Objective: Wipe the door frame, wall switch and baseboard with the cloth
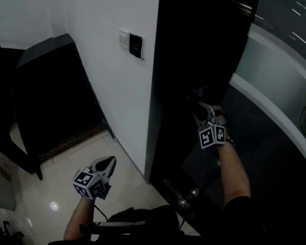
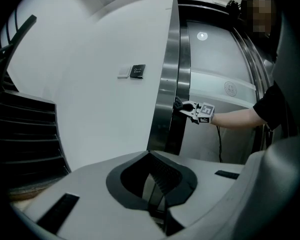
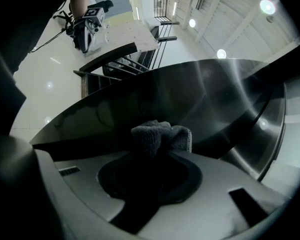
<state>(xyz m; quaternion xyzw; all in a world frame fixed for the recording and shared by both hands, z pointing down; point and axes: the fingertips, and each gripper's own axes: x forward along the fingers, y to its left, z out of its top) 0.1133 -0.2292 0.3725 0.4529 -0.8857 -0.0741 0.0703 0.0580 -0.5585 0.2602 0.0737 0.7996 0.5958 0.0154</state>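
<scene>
Clamping the cloth point(image 3: 160, 136) against the door frame point(image 3: 205, 91) is the right hand-held gripper point(image 1: 196, 100); the left hand-held gripper point(image 1: 109, 163) hangs closed, empty.

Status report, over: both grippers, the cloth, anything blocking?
Right gripper shut on cloth, at the steel door frame. Left gripper shut, empty, held low. Nothing seen in the way.

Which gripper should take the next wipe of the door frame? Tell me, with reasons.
Right. The right gripper is shut on the cloth, close up to the steel door frame. The left gripper is shut, empty, and hangs low over the floor, away from the frame.
</scene>
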